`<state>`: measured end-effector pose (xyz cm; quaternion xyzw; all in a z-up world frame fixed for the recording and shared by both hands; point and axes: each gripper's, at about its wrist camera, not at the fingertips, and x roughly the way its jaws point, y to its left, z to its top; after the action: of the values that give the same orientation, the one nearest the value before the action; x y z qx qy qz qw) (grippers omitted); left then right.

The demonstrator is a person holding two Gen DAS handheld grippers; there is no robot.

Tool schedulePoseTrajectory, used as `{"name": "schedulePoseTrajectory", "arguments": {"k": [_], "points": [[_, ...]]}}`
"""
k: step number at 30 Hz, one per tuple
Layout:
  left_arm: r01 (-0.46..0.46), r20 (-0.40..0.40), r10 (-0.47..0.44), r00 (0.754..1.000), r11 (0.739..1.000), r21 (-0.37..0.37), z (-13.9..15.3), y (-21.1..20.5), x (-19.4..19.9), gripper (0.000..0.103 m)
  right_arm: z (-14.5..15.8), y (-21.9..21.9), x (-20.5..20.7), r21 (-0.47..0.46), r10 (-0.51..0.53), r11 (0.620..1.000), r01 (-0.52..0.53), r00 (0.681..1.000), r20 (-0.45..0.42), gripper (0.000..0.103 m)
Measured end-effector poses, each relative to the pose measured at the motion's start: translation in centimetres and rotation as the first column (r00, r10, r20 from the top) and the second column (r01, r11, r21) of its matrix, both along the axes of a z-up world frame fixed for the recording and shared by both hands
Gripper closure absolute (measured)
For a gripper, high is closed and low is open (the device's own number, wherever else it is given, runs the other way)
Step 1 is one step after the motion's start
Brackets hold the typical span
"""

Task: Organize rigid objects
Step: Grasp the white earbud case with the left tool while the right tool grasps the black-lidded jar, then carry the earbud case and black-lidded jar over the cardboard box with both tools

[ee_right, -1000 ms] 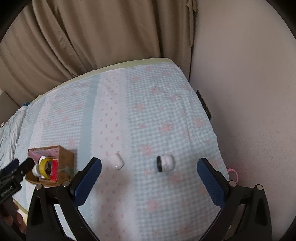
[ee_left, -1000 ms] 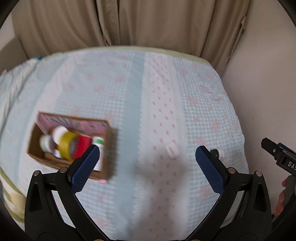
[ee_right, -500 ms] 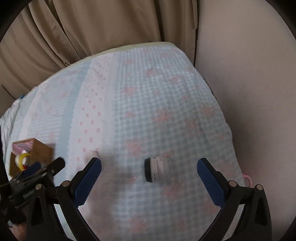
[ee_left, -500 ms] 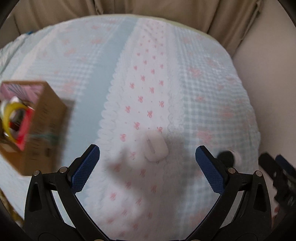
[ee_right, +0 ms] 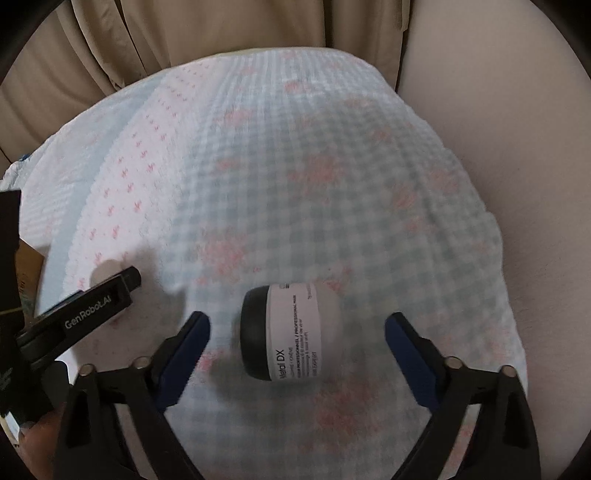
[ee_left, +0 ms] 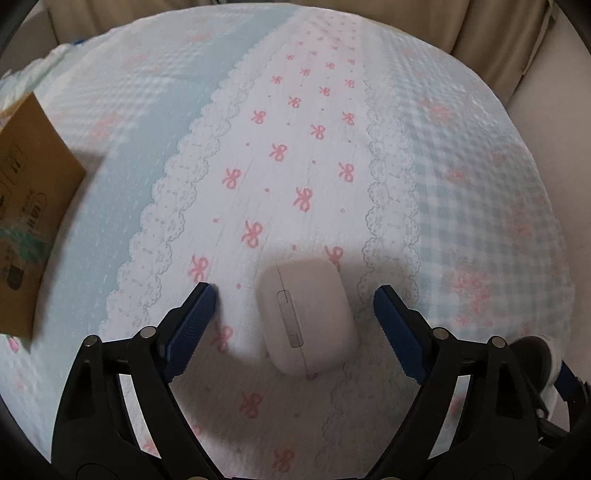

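Two objects are under approach at once, one per gripper, on a bed covered with a pastel quilt (ee_left: 258, 110). In the left wrist view, a white earbud-style case (ee_left: 304, 317) lies flat on the bow-printed strip, lower centre of frame, between the blue fingers (ee_left: 194, 325) of the left gripper (ee_left: 295, 299). The fingers are closing but stand clear of the case on both sides; nothing is gripped. The case sits nearer the right-hand finger than the left-hand one.

In the right wrist view, a small jar with a black lid (ee_right: 290, 330) lies on its side on the checked part of the quilt, lower centre of frame, lid toward frame left. The right gripper (ee_right: 297, 325) straddles it, fingers (ee_right: 406, 347) closing yet apart from it on both sides; again no grip. The picture is blurred.

Judgement: the step in hand is the double pick-up. The next move calls for each pair of fingers to shut squarely on its object. The jar may roll, being round and on soft bedding, and its ends rather than its curved wall face the fingers.

Outward: a cardboard box (ee_left: 29, 206) stands at the left edge of the left view, probably the destination. Beige curtains (ee_right: 203, 33) hang across the top.
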<state>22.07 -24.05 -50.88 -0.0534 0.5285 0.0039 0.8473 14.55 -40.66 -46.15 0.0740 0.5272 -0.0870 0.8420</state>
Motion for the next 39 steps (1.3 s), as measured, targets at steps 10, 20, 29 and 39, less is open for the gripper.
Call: {"name": "schedulePoseTrajectory", "arguments": {"k": [10,20,29,39], "points": [[-0.005,0.019,0.005,1.000,1.000,-0.014,0.3,1.3,-0.1,0.054,-1.5,0.6,0.8,-0.030,0.014,0.999,-0.014,1.000,-0.008,0.052],[0.042,0.010,-0.041,0.999,0.998,-0.036,0.5,1.9,0.0,0.056,-1.8,0.9,1.3,-0.059,0.020,0.998,-0.021,1.000,-0.024,0.057],[0.067,0.017,-0.066,0.998,0.996,-0.059,2.4,2.4,-0.2,0.058,-1.0,0.7,1.4,-0.031,0.005,0.999,-0.006,1.000,-0.026,0.057],[0.056,0.027,-0.052,0.998,0.988,-0.142,6.3,4.3,-0.4,0.065,4.1,2.1,1.2,-0.023,0.022,1.000,-0.021,0.999,0.035,0.057]]}}
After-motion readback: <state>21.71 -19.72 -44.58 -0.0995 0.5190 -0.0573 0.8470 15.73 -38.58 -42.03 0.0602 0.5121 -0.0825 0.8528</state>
